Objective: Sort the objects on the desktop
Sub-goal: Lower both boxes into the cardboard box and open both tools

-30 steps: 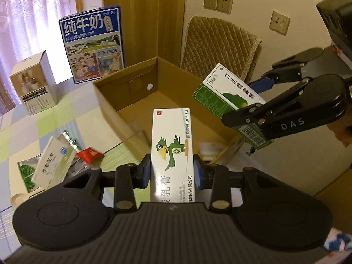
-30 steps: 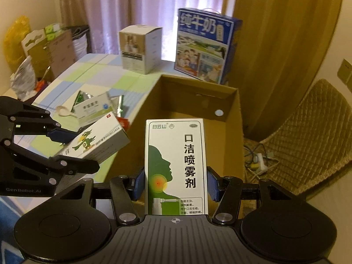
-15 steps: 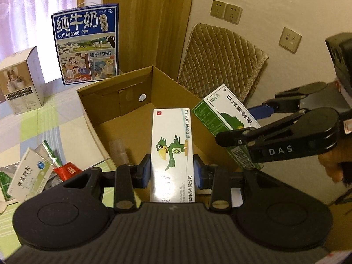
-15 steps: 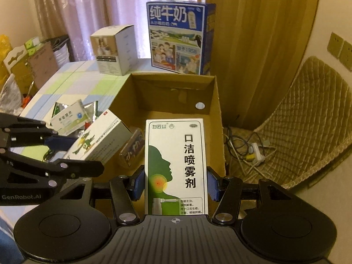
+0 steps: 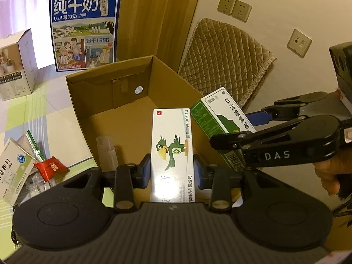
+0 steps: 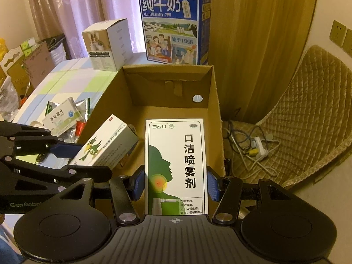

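My left gripper (image 5: 172,171) is shut on a white medicine box with a green parrot (image 5: 172,149), held over the open cardboard box (image 5: 105,105). My right gripper (image 6: 176,183) is shut on a white and green throat spray box (image 6: 176,165), also over the cardboard box (image 6: 214,101). The spray box (image 5: 217,114) shows in the left wrist view at the right, the parrot box (image 6: 105,145) in the right wrist view at the left. A clear small bottle (image 5: 106,151) lies inside the cardboard box.
On the table left of the box lie a white and green pill box (image 6: 59,116), foil sachets (image 6: 84,110) and a red packet (image 5: 50,167). A blue milk carton (image 6: 176,26) and a white box (image 6: 107,44) stand behind. A padded chair (image 6: 308,114) and cables are at the right.
Both grippers have moved forward over the cardboard box, each still holding its box. The table items have slid to the left of the views.
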`<state>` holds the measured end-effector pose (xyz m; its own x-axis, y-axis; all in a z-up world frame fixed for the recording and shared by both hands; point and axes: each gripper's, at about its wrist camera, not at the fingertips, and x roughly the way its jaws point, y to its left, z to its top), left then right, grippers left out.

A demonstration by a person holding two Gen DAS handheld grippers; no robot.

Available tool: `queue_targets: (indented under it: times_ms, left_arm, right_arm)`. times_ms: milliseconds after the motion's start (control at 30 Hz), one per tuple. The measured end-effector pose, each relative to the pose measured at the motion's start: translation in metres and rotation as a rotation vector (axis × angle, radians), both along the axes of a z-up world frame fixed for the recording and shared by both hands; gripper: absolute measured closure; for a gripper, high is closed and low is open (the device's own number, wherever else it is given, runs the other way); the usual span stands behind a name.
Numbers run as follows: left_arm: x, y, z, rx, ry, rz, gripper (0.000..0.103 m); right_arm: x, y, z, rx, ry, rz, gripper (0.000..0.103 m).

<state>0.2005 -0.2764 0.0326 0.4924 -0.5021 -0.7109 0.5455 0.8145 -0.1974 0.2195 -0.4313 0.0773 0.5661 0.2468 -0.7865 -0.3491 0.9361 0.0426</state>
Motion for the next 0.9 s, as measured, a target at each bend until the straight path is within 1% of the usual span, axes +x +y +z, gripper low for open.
queue_targets:
  times_ms: [133,500,633,767,900]
  left_arm:
    - [0.002,-0.001,-0.003,0.02,0.004,0.007,0.071]
    - [-0.008,0.01,0.008,0.014,-0.024,0.009,0.07]
    - [-0.009,0.015,0.009,0.013,-0.021,0.015,0.07]
    - [-0.012,0.018,0.008,0.021,-0.02,0.02,0.071]
    - [-0.014,0.022,0.007,0.017,-0.019,0.024,0.07]
  right_arm:
    - [0.001,0.0,-0.005,0.0,0.008,-0.003,0.05]
    - [-0.001,0.004,-0.007,-0.002,0.015,0.0,0.05]
    - [0.0,0.008,-0.008,0.011,0.027,0.013,0.05]
    - [-0.002,0.007,-0.005,0.034,0.015,0.002,0.046]
    - [-0.007,0.009,0.0,0.027,0.002,0.007,0.046]
